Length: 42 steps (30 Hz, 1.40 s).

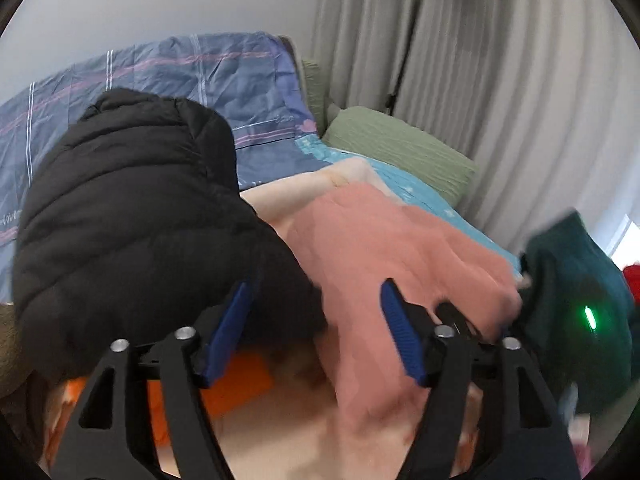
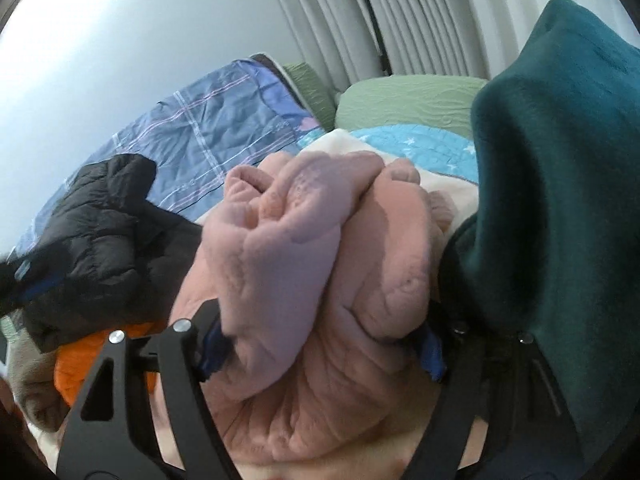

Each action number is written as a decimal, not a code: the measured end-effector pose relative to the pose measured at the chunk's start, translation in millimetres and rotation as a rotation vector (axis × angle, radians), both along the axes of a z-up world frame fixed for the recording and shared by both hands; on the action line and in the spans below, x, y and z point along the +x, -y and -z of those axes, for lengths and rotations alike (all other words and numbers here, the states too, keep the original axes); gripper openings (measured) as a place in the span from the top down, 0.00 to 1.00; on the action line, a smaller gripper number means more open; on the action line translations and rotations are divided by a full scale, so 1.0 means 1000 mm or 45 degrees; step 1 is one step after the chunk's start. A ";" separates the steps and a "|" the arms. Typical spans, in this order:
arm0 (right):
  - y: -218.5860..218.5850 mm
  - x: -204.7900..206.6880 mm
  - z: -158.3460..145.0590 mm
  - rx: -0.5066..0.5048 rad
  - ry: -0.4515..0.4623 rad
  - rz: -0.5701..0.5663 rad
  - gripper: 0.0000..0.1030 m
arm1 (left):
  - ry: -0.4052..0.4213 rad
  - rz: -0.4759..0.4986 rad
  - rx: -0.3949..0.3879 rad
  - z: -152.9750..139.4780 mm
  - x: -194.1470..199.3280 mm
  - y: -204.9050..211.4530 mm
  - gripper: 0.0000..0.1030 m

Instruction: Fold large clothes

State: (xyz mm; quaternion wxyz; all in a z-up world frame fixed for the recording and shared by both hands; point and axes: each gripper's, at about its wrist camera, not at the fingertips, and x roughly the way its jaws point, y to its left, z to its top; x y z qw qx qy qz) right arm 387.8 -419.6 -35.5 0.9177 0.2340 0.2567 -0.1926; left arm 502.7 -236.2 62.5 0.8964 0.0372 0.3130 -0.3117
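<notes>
The pink fleece was bunched up on the bed, with the black puffer jacket at its 9 o'clock and a dark green garment at 3 o'clock. The right tongs looked spread wide with a fat wad of fleece stuffed between the fingers, though I couldn't tell if they were really biting down, and the left tongs were spread and holding nothing, just beside the fleece. I'd say the way to do this well was to let go of the wad, grab a single edge or hem with each hand, and shake it flat before folding.
</notes>
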 end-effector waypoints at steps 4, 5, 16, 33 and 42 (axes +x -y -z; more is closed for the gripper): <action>-0.004 -0.020 -0.019 0.103 -0.048 -0.111 0.27 | 0.039 0.071 -0.011 -0.008 -0.051 -0.019 0.26; -0.005 -0.029 -0.024 0.135 -0.053 -0.155 0.27 | 0.041 0.080 -0.020 -0.010 -0.060 -0.022 0.25; -0.047 -0.174 -0.061 -0.161 -0.027 -0.365 0.07 | 0.073 0.114 -0.109 -0.016 -0.149 -0.065 0.20; -0.090 -0.340 -0.097 -0.314 0.035 -0.204 0.02 | 0.194 0.025 -0.080 -0.032 -0.313 -0.103 0.01; -0.094 -0.386 -0.109 -0.396 0.041 -0.038 0.02 | 0.280 -0.058 -0.016 -0.036 -0.372 -0.111 0.01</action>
